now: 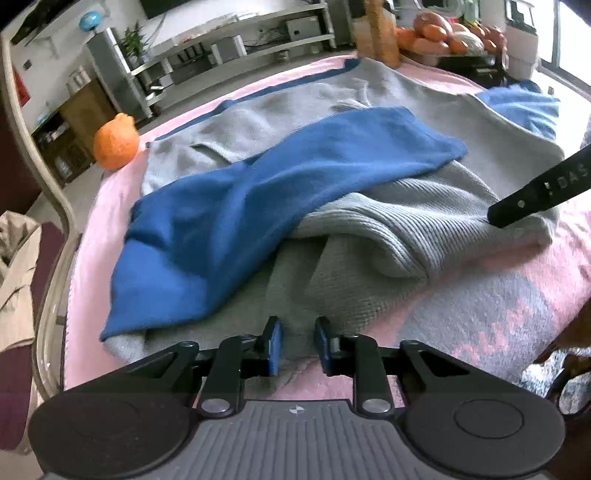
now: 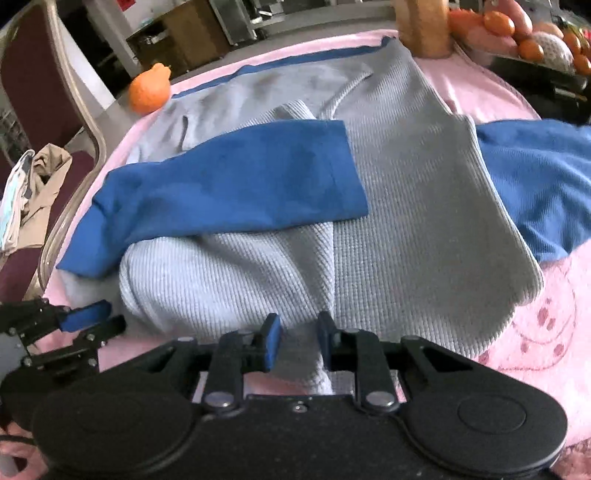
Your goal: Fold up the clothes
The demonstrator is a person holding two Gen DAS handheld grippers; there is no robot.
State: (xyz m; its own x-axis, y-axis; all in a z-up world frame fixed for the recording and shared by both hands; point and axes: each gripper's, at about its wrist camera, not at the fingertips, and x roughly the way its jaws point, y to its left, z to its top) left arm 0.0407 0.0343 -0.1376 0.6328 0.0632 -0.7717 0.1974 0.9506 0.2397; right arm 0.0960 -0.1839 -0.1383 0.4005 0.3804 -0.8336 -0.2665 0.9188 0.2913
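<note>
While you hold both tongs low at the near edge of the table, the grey-and-blue knit sweater (image 1: 369,110) lies spread across the pink blanket (image 1: 480,314) ahead of them, its body reaching toward the far side.

Left tongs (image 1: 297,345): the jaws stand a narrow gap apart, and the near grey hem of the sweater lies in that gap. The blue pads (image 1: 275,343) flank the fabric; whether they press on it you cannot tell from this view.

Right tongs (image 2: 295,341): the jaws are likewise narrowly parted, with a ridge of grey ribbed knit rising between the pads (image 2: 271,341) and passing back under the body of the tool. The fabric appears pinched there. In the left wrist view only one black finger of this tool shows, its tip at the right part of the grey knit.

One blue sleeve (image 2: 229,184) is folded across the grey body, running from the near left toward the centre, just beyond both tongs. The other blue sleeve (image 2: 535,184) lies out to the right, not folded in.

An orange citrus fruit (image 1: 115,142) sits at the far left edge of the blanket, beside the sweater. A pile of fruit (image 1: 450,33) stands at the far right, well apart from the tongs. A chair (image 2: 48,74) with a beige garment on its seat stands left of the table.
</note>
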